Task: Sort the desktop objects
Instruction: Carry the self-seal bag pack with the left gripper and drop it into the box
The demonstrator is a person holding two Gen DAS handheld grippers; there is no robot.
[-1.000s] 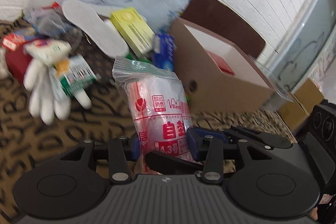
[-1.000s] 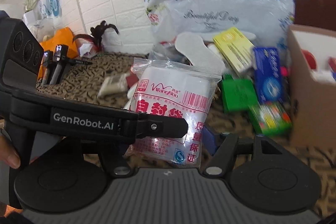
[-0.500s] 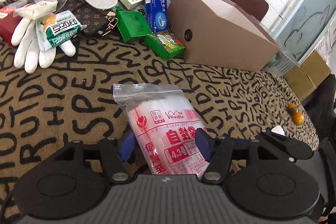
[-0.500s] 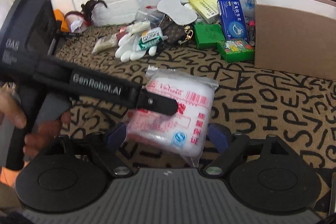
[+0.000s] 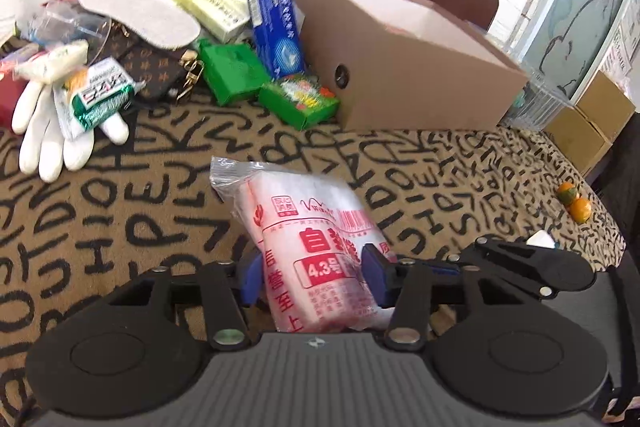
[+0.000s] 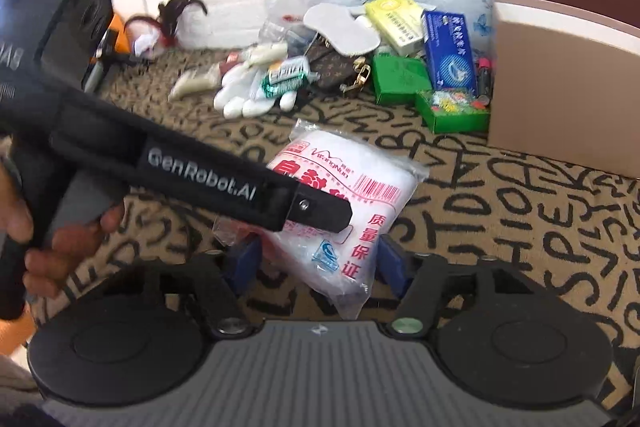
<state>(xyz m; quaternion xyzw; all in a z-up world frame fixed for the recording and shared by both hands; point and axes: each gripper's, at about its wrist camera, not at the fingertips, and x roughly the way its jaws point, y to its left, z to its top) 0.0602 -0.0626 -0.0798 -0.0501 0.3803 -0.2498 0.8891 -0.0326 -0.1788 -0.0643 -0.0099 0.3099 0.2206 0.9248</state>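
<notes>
Left wrist view: our left gripper pinched the slippery zip-bag packet; our right gripper gaped around it. We feared it would slide free.

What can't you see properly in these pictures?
- Inside of the brown box: left wrist view, its own front wall hides it.
- Lower end of the zip-bag packet: left wrist view, the gripper body covers it.
- Small print on the packet: right wrist view, the left gripper's arm covers part.

green boxes: 2 | oranges: 2 | cardboard box: 1 | ziplock pack: 1
</notes>
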